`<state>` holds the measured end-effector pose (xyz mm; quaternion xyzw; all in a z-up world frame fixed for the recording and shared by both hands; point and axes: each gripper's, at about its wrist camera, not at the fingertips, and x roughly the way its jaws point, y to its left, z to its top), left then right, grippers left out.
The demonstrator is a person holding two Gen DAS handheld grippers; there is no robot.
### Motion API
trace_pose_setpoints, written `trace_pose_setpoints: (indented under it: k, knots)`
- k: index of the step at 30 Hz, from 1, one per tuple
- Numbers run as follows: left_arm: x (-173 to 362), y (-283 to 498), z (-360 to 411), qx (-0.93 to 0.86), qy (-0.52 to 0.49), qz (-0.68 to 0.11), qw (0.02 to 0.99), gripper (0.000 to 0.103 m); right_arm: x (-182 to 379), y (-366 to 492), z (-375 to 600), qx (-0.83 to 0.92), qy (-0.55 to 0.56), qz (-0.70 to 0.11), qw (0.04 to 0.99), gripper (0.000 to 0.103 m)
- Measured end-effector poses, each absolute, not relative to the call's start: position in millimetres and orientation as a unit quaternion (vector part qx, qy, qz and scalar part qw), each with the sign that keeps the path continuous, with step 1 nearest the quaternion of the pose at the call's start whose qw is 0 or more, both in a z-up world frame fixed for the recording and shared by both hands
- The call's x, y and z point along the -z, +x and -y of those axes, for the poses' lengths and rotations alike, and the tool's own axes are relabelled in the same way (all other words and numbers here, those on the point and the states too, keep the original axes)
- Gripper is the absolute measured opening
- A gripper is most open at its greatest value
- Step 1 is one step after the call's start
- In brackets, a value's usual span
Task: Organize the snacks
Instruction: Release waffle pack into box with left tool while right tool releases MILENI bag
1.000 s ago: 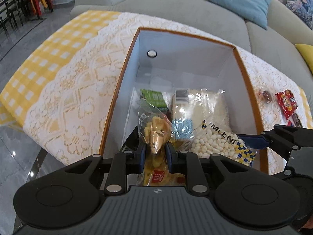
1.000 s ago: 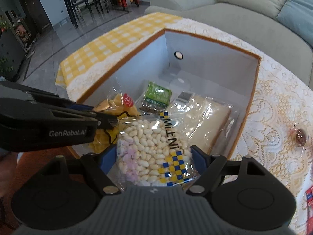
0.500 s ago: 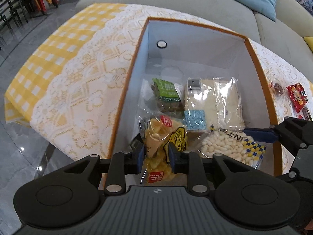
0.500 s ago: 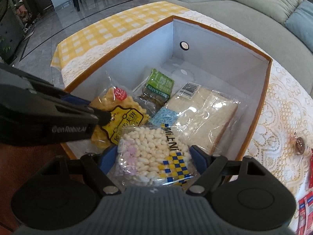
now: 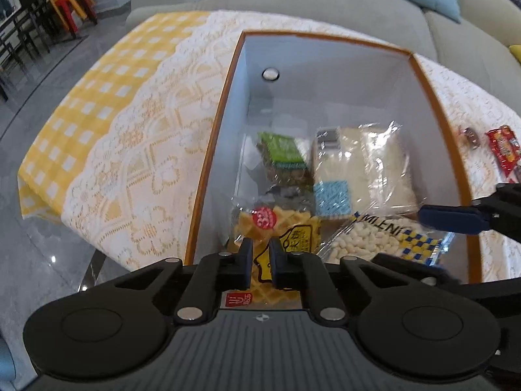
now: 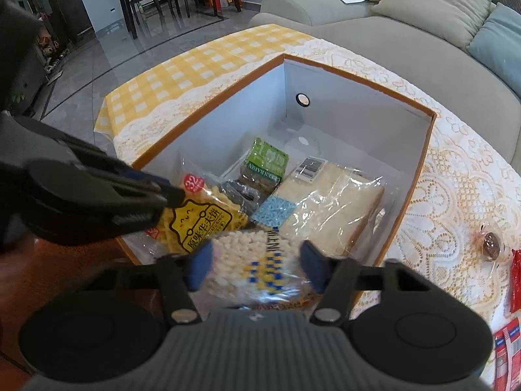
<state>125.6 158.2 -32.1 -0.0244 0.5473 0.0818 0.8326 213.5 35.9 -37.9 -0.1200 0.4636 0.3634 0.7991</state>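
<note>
Both snack bags have sunk deeper into the box (image 5: pixel 433 104) since a second ago. Inside it, the waffle bag (image 5: pixel 286 238) lies at the near left corner, with the left hand-held gripper (image 5: pixel 260 260) fully closed above it, gripping nothing. Beside it, the right hand-held gripper (image 6: pixel 257 262) is closing around the blurred bag of white candies (image 6: pixel 247 260). Red packets (image 5: pixel 503 146) lie on the lace-covered table (image 5: pixel 136 137).

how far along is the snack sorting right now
Done: the green packet, the clear white pack, the yellow waffle bag and the puff bag lie inside the box. In hand: the left claw is shut; the right claw is closing around the puff bag. Left: the red packets and wrapped candy on the tablecloth.
</note>
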Motion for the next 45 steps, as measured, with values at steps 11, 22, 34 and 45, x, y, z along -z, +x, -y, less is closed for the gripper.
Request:
trace_pose_setpoints:
  k: [11, 22, 34, 45]
  knots:
    - [43, 128, -165, -0.078, -0.039, -0.552, 0.829, 0.013, 48, 224, -50, -0.374, -0.132, -0.483, 0.780, 0.045]
    - [26, 117, -166, -0.063, -0.077, -0.543, 0.834, 0.014, 43, 231, -54, -0.379, -0.159, -0.473, 0.779, 0.045]
    - [17, 111, -159, -0.055, -0.094, -0.536, 0.837, 0.014, 45, 224, -42, -0.388, -0.141, -0.520, 0.748, 0.041]
    - [10, 102, -155, -0.054, -0.091, -0.532, 0.840, 0.021, 41, 216, -44, -0.373, -0.162, -0.504, 0.762, 0.040]
